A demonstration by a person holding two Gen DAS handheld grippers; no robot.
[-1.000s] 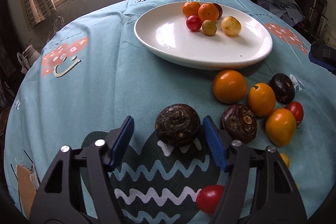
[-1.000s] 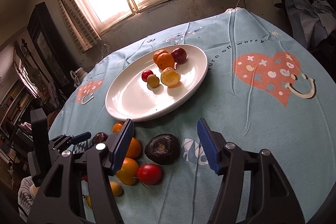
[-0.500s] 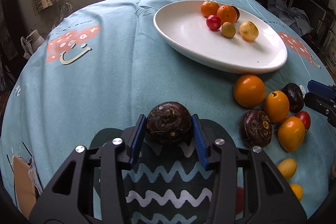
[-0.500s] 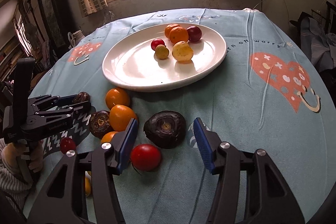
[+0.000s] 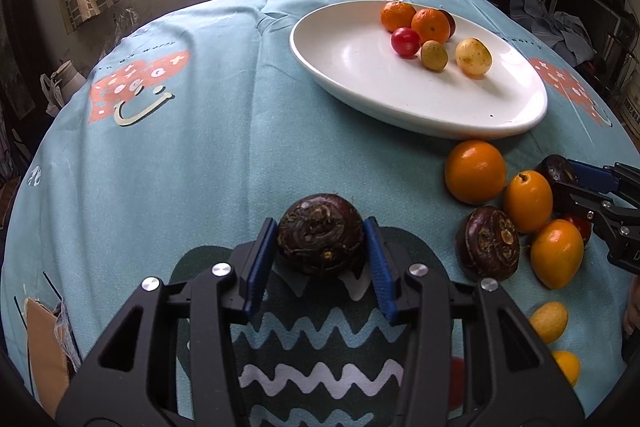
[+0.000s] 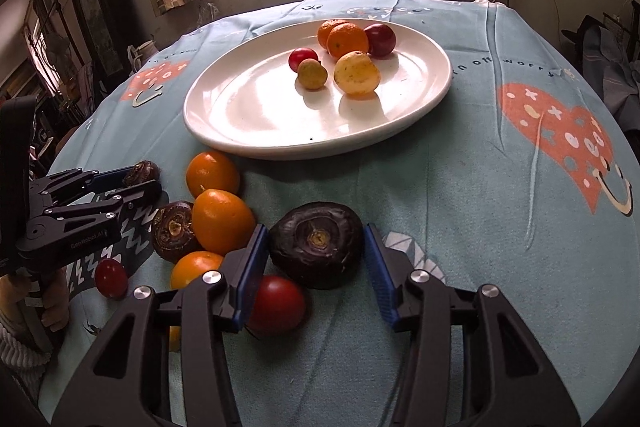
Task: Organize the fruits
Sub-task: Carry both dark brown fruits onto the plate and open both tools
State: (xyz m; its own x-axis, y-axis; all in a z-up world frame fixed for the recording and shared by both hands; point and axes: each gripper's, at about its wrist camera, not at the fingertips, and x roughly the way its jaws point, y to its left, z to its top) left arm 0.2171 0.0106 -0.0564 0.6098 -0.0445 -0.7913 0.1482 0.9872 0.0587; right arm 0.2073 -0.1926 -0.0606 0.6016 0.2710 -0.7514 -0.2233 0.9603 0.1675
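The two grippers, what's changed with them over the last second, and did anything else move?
The left gripper closed from wide open onto a dark corm. The right gripper came down around another dark corm; its jaws are closing, with a small gap still showing on the right. The plate and the loose fruit stayed put.

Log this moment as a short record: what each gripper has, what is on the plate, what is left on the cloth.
left gripper: jaws shut on a dark round fruit
right gripper: jaws closing around a second dark fruit; a gap shows at the right pad
plate: two oranges, a plum, a small red fruit, two yellowish ones
tablecloth: loose oranges, another dark fruit, a red tomato beside the right gripper
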